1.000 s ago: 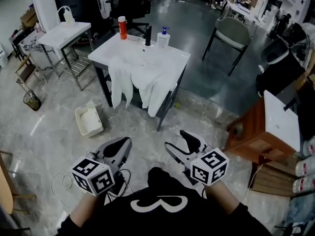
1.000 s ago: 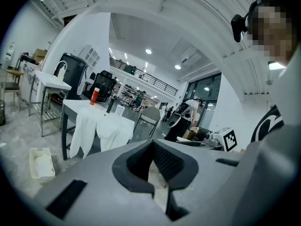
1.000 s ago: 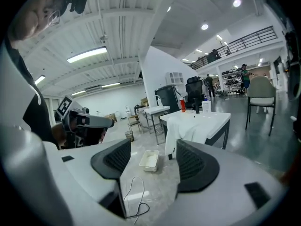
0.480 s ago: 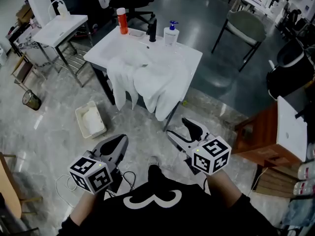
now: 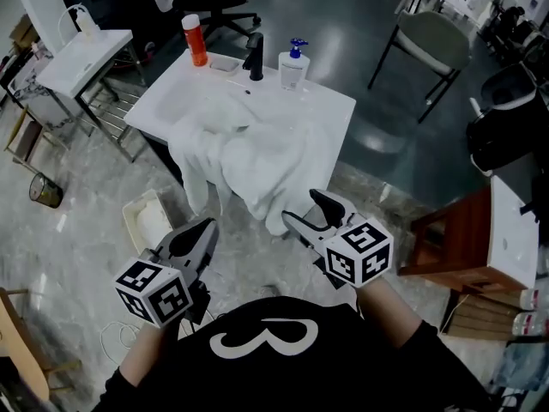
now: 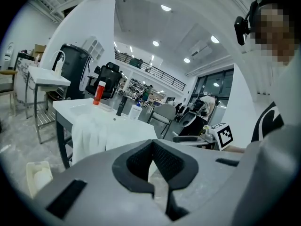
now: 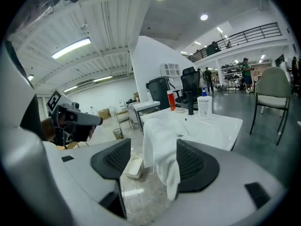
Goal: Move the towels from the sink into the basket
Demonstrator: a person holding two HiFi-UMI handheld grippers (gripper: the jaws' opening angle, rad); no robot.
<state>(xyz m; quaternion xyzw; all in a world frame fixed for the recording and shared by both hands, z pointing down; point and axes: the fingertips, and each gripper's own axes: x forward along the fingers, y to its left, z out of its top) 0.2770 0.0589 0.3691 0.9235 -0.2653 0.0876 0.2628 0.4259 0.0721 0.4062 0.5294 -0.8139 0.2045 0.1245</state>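
Head view: the white cloth towels (image 5: 249, 157) are draped over the front edge of the white rectangular sink (image 5: 322, 110), ahead of the clenched left claw (image 5: 204, 230) and the released, empty right claw (image 5: 302, 206), so the left should be opened before a fold is gripped.

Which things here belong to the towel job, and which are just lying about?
Job: towels, sink, basket.
Lying about: orange bottle, soap bottle, chair, bin.
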